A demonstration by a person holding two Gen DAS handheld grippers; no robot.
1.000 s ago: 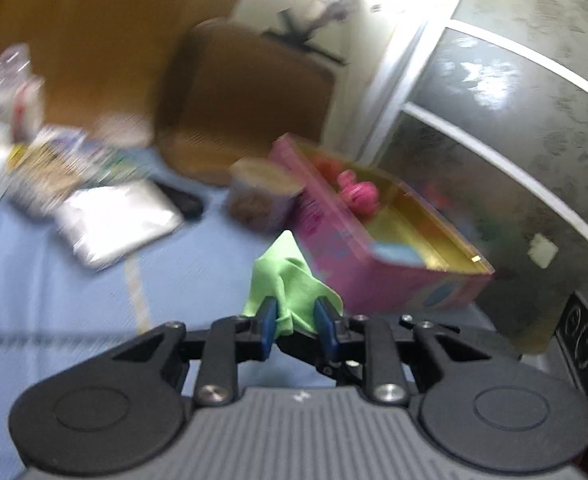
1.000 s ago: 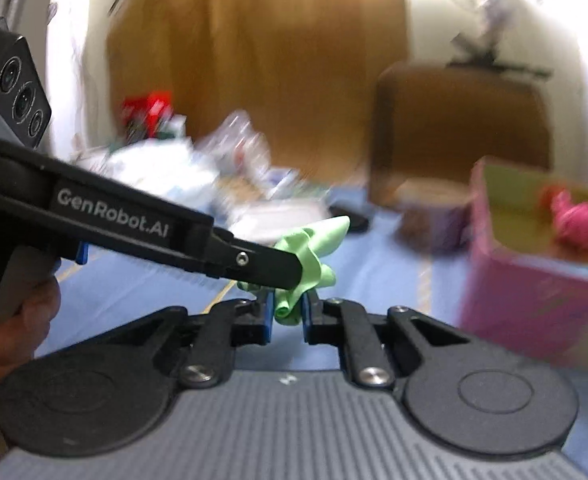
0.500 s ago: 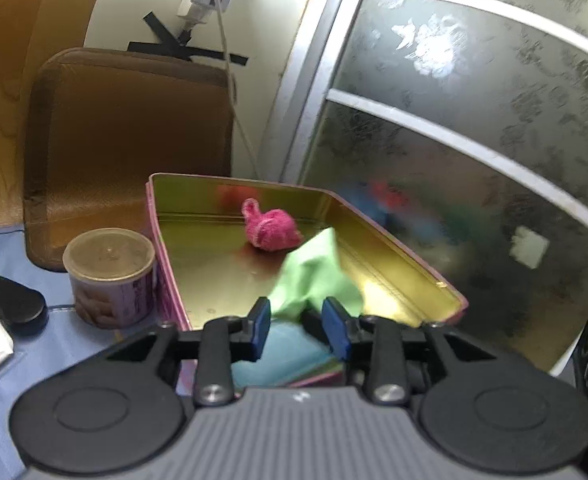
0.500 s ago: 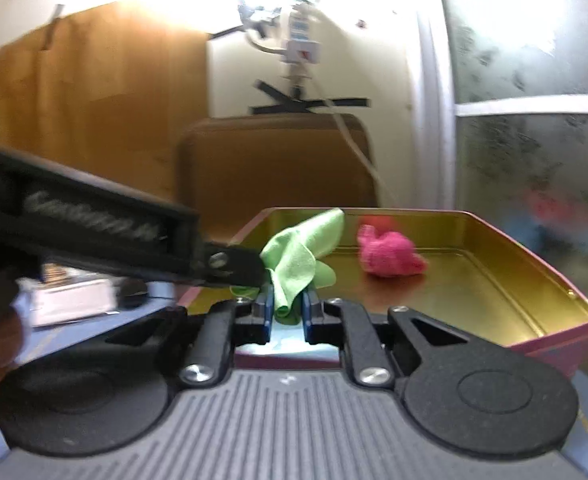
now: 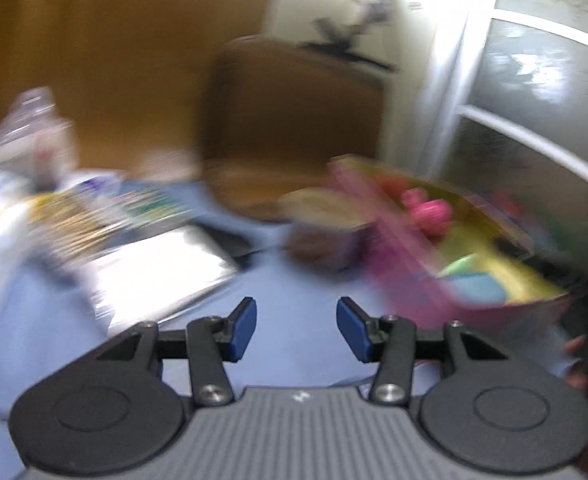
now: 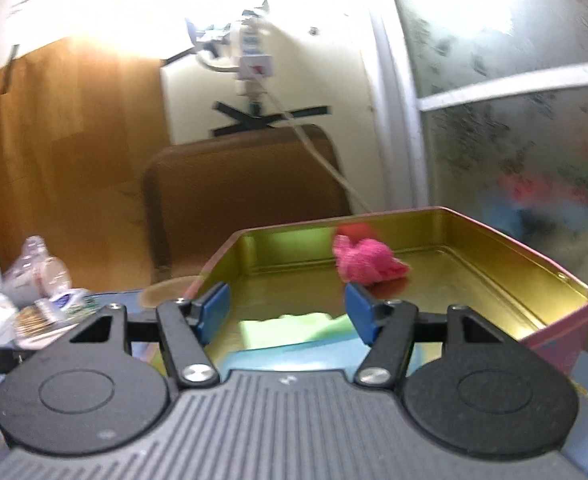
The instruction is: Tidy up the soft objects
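The green cloth (image 6: 289, 326) lies flat in the pink tin box (image 6: 554, 276), on top of a light blue cloth (image 6: 294, 354). A pink knitted ball (image 6: 364, 266) sits further back in the box. My right gripper (image 6: 287, 312) is open and empty, just above the box's near end. My left gripper (image 5: 296, 330) is open and empty over the blue table, left of the box (image 5: 410, 280). The left wrist view is blurred; the green cloth (image 5: 460, 266) and pink ball (image 5: 430, 214) show inside the box.
A brown chair back (image 6: 245, 192) stands behind the box. A round lidded jar (image 5: 322, 228) sits left of the box. White packets (image 5: 157, 272) and clutter (image 6: 41, 292) lie on the left of the table. A frosted glass door (image 6: 514, 140) is at the right.
Both grippers have opened and let go of the green cloth, which now lies in the box. My left gripper has swung back left, away from the box.
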